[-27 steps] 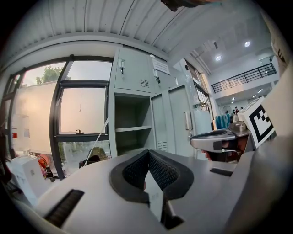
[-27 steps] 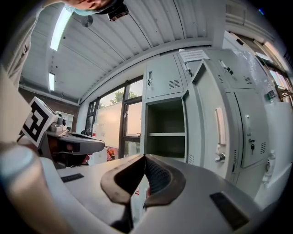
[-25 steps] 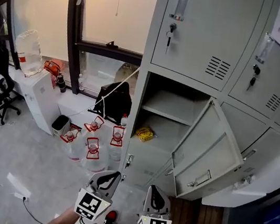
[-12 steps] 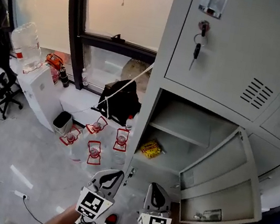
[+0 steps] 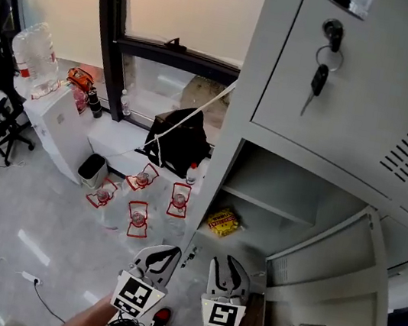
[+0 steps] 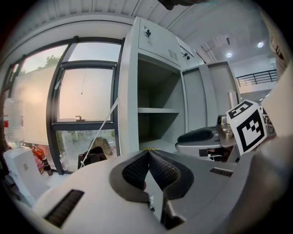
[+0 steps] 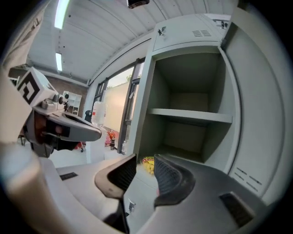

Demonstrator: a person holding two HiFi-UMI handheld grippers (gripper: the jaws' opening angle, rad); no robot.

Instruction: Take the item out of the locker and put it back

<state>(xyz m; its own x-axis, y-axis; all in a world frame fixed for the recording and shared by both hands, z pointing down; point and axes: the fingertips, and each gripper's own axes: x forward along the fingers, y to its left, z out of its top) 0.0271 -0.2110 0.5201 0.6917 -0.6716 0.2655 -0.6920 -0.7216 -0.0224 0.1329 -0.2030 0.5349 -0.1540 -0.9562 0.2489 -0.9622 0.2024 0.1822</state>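
Here the yellow packet (image 5: 223,221) lies on the bottom of the open locker (image 5: 229,162), its print too small to read, perhaps a snack. The left gripper (image 5: 164,252) has its jaws closed and empty; the right gripper (image 5: 229,265) jaws have just been opening, with nothing between them

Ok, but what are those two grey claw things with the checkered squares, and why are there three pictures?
They are grippers: tools with two jaws that a person holds, one in each hand. The squares are markers fixed on them. One picture comes from a camera on the person's head, looking down. There the left gripper and right gripper show at the bottom. The other two pictures come from small cameras riding on each gripper. In front stands a grey locker with its door open. A yellow packet lies inside, under the shelf. Nothing is held: the left jaws are shut and empty, and the right jaws have just been opening, with nothing between them.
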